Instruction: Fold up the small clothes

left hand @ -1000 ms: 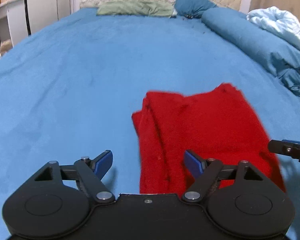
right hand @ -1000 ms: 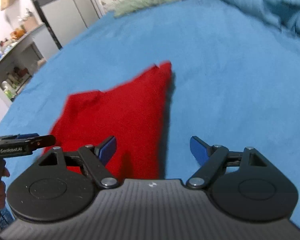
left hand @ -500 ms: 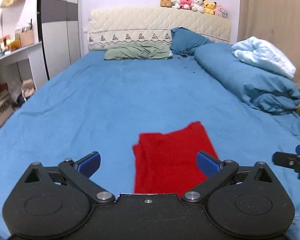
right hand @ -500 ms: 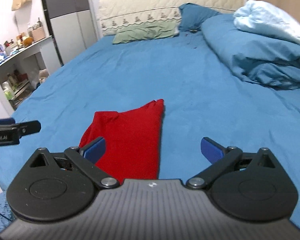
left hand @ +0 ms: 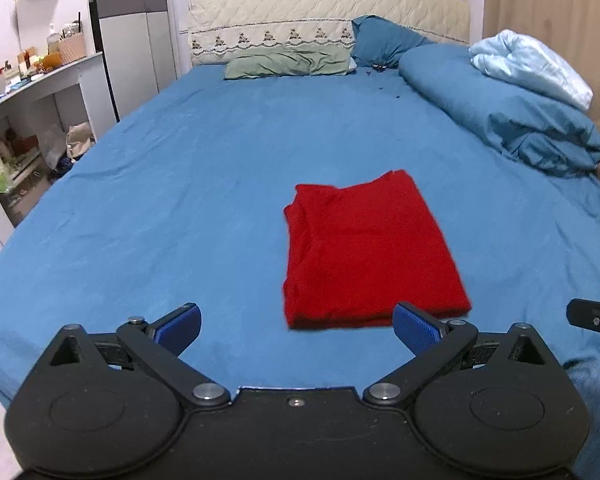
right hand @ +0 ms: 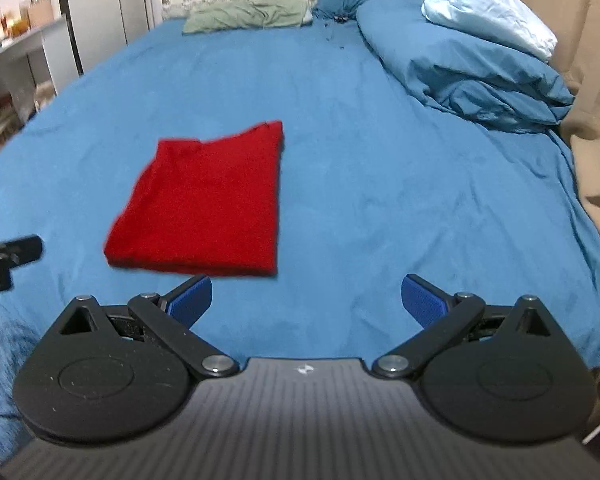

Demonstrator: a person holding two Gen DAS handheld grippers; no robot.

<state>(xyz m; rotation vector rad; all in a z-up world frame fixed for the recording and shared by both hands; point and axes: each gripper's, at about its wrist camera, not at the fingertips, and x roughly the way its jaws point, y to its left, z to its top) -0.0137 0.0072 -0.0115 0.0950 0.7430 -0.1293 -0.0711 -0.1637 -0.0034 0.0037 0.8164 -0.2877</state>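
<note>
Red garment (left hand: 368,252), count one, lies folded into a flat rectangle on the blue bedsheet (left hand: 180,184), near the foot end of the bed. Nothing touches it.

Relation that matters for the next move: from my left gripper (left hand: 296,326) the cloth sits ahead at about 1 o'clock, its near edge just beyond the fingertips. From my right gripper (right hand: 306,296) it sits ahead at about 11 o'clock, again just past the tips. So it lies between the two hands, roughly as near to one as to the other. Long axis runs 12 to 6, toward the headboard; the layered, slightly rumpled edge is on the 9 o'clock side.

Gripper state: both released, jaws spread wide, nothing between the blue pads (left hand: 180,322) of either.

Judgement: the fold looks finished, or one more halving is due. A further fold would take the near corners, one per hand.

Counts:
- red garments: 1
- grippers: 2
- green pillow (left hand: 288,64): 1
- rolled blue duvet (left hand: 500,112): 1
- pale blue blanket (left hand: 532,64): 1
</note>
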